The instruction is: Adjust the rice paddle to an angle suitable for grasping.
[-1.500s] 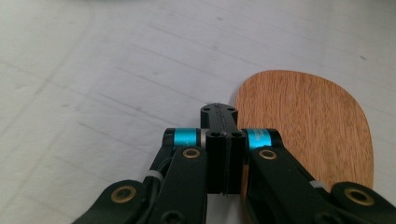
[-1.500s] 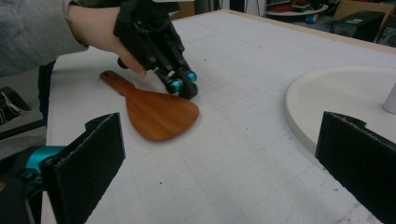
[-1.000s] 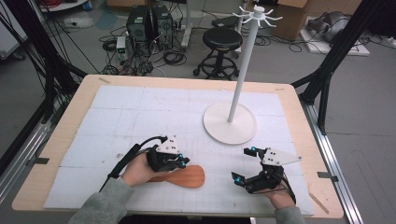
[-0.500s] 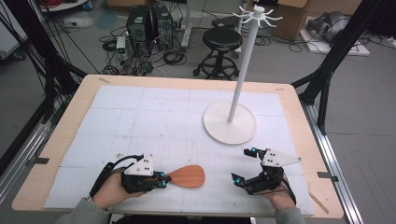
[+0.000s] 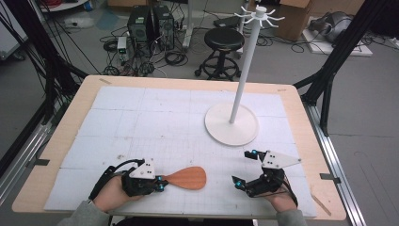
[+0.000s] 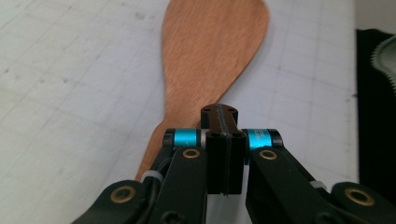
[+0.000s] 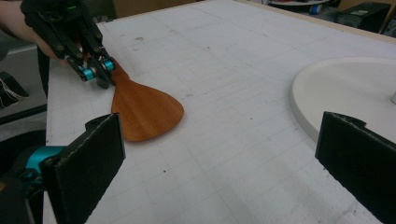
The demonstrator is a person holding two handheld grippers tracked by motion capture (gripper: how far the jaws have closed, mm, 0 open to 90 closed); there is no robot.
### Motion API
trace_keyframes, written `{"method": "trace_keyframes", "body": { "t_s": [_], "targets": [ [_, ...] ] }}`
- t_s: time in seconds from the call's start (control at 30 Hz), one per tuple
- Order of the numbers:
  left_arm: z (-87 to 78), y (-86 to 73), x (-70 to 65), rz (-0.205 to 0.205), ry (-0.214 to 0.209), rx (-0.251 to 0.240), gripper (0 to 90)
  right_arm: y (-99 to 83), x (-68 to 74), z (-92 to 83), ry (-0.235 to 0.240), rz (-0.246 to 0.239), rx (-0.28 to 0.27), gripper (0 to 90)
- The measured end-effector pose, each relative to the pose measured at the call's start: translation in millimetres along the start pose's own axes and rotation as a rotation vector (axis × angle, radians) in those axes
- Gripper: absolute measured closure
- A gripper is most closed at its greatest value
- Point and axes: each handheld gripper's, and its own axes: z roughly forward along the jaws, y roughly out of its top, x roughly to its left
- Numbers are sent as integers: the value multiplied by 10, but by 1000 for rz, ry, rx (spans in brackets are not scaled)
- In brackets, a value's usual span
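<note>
A wooden spatula [image 5: 188,178] lies flat on the white mat near the table's front edge, blade toward the right. My left gripper [image 5: 161,183] is shut, pads pressed together with nothing between them. Its tips sit right over the narrow handle end of the spatula [image 6: 210,51], as the left gripper view shows [image 6: 219,116]. Whether they touch the wood I cannot tell. My right gripper [image 5: 243,167] rests at the front right, open wide and empty. From the right gripper view [image 7: 219,154] I see the spatula [image 7: 144,109] and the left gripper [image 7: 98,74] at its handle.
A white hook stand [image 5: 244,66] rises from a round base [image 5: 231,129] at the mat's right centre; its base edge [image 7: 345,84] lies close ahead of my right gripper. A stool, cables and equipment stand on the floor beyond the table.
My left hand has slid left and down along the spatula's handle toward the front edge. The spatula has stayed where it lay. The right gripper has not moved.
</note>
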Motion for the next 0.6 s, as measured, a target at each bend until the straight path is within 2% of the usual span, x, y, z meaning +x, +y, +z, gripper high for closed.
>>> {"method": "trace_keyframes", "body": {
  "t_s": [0.2,0.33,0.37,0.43,0.47,0.5,0.6],
  "targets": [
    [-52,-55,140,-47,68,-16,897,-3,-3,-1,1,1,1,0],
    [-59,-76,243,-82,84,-32,897,-4,-10,6,-5,2,8,0],
    [-49,-79,284,-98,101,-44,897,-5,-10,8,-4,3,9,0],
    [-49,-81,313,-102,109,-48,897,-5,-11,9,-5,2,10,0],
    [-50,-85,348,-111,136,-51,897,-5,-11,11,-4,2,10,0],
    [-49,-90,383,-132,148,-58,897,-6,-11,13,-4,2,11,0],
    [-55,-110,475,-157,185,-73,897,-7,-18,22,-6,-5,14,0]
  ]
}}
